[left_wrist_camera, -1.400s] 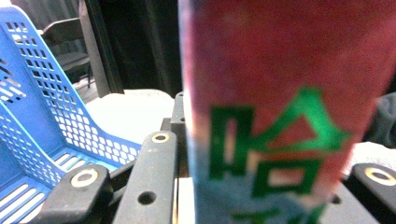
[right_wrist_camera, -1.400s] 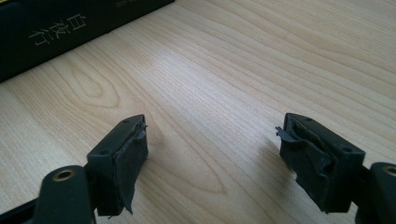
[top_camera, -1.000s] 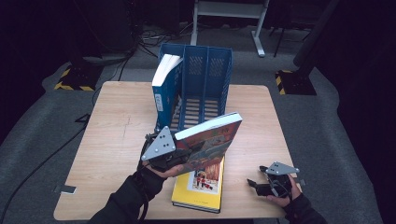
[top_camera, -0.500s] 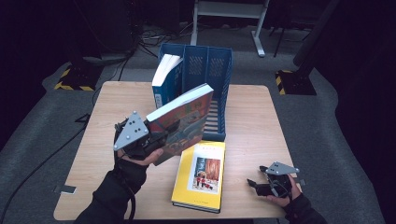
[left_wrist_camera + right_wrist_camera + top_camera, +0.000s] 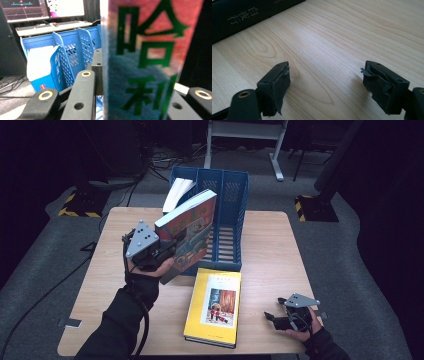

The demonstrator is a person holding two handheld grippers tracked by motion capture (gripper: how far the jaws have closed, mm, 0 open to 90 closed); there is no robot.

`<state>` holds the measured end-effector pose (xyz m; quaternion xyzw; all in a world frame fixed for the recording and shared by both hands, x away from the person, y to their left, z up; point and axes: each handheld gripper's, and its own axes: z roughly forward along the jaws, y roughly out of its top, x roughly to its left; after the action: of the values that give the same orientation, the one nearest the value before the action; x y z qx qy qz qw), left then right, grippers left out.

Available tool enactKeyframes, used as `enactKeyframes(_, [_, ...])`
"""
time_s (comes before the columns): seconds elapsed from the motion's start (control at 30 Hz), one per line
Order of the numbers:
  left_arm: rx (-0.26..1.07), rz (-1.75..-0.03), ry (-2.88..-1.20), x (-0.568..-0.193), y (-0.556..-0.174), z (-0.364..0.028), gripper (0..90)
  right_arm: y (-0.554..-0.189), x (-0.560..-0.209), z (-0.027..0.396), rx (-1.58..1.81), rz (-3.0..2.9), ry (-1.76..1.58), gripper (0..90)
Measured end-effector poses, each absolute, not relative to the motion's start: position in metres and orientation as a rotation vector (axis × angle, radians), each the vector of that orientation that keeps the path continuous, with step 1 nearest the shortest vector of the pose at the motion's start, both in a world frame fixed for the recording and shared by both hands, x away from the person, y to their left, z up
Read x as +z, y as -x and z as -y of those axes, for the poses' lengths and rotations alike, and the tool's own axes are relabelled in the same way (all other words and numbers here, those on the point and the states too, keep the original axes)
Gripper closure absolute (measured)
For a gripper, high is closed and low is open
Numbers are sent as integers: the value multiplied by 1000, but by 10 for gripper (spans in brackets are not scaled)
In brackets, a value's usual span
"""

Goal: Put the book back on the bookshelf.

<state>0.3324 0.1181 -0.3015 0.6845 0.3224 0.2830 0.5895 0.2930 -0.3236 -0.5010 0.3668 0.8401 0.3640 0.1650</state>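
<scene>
High view, left tool: the left tool (image 5: 167, 251) pinches a colourful book (image 5: 192, 232) by its lower spine edge and holds it upright, lifted clear of the worktop (image 5: 270, 245).
Colourful book, place: it hangs just in front of the blue file rack (image 5: 231, 215), before the left-hand slots, with its cover turned toward the camera and its top edge tilted slightly left.
Left tool view: the book's spine (image 5: 147, 62), with large green characters on a red and grey ground, stands between the two black jaws, which press on it from either side.
Blue file rack: it stands at the far side of the worktop; a blue and white book (image 5: 177, 194) leans in its leftmost slot, also seen in the left tool view (image 5: 42, 67).
Yellow book: it (image 5: 214, 305) lies flat on the worktop, near the front edge, just before the rack.
Right tool: it (image 5: 274, 318) rests low at the front right corner of the worktop; in the right tool view its jaws are spread wide over bare wood, pinching nothing.
</scene>
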Motion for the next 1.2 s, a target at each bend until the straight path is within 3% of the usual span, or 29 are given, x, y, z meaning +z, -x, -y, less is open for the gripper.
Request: enactKeyframes(1.2, [773,-1040,-1543,-320,-434,-51,740,-291,-501,323,1037,-2400,-1031,215])
